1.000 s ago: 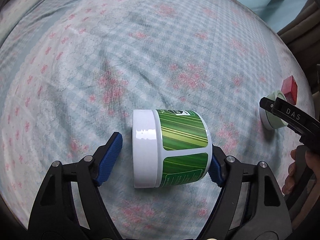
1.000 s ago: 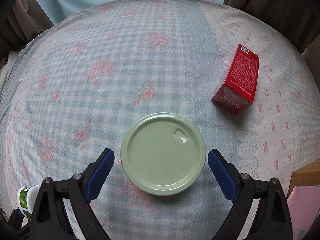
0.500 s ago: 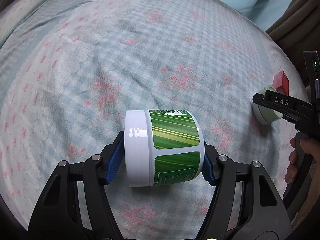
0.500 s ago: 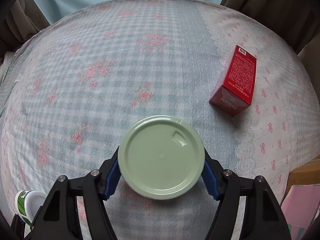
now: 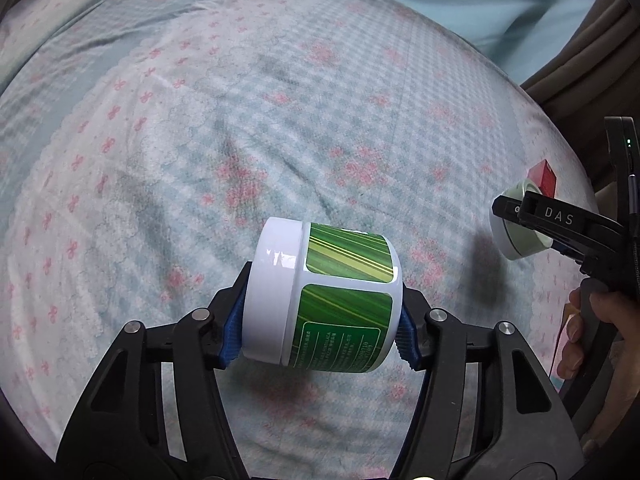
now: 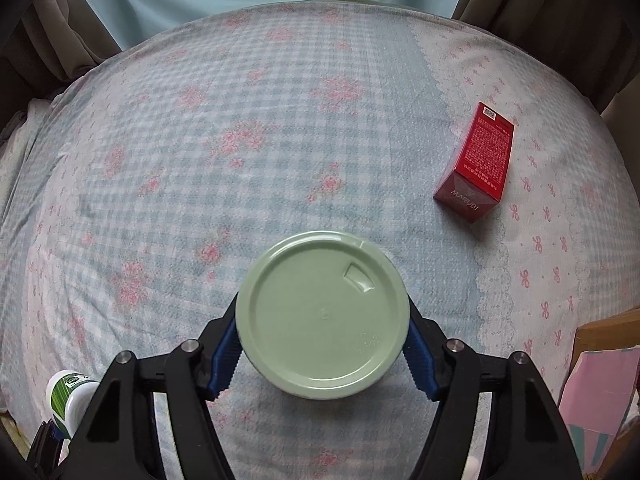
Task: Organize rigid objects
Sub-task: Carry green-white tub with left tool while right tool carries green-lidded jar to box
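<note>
My left gripper [image 5: 320, 330] is shut on a white jar with a green striped label [image 5: 324, 296], held on its side above the bed, its shadow below it. My right gripper [image 6: 324, 354] is shut on a round container with a pale green lid [image 6: 322, 314], lid facing the camera, lifted off the bedspread. In the left wrist view the right gripper [image 5: 560, 224] holds that container [image 5: 516, 236] at the far right. The white jar also shows at the lower left of the right wrist view [image 6: 68, 396]. A red box [image 6: 478, 164] lies on the bed, up and right of the green-lidded container.
The checked floral bedspread [image 6: 240, 140] covers the whole surface. Brown curtains [image 6: 560, 8] hang behind the bed. A cardboard box with pink paper [image 6: 600, 360] sits at the bed's right edge. A person's hand [image 5: 592, 332] grips the right gripper's handle.
Both grippers closed from open onto their objects. The left one then lifted the white jar off the bed. The right one lifted the green-lidded container.
</note>
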### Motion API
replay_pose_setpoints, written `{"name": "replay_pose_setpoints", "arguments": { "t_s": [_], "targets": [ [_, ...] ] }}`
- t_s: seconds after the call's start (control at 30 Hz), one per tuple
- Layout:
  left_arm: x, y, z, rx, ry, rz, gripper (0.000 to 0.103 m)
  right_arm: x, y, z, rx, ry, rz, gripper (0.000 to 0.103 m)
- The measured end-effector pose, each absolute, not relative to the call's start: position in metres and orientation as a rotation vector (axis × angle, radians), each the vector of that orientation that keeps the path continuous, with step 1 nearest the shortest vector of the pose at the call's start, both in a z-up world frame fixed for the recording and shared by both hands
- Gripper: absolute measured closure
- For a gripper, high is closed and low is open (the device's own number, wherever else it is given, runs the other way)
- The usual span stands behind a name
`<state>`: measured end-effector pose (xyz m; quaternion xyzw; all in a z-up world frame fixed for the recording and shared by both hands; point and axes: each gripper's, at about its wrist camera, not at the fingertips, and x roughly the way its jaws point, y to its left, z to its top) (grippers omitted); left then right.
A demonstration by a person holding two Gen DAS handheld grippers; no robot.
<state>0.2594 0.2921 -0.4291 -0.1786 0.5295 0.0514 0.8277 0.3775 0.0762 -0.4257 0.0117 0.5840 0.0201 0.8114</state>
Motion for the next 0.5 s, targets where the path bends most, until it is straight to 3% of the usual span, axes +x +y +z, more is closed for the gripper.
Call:
{"name": "replay_pose_setpoints", "arguments": {
  "t_s": [0.5],
  "targets": [
    [0.231,0.279,-0.304,-0.330,1.035,-0.016,0.047,0.319,0.062,-0.305,0.052,1.180,0.144,0.037]
  ]
}}
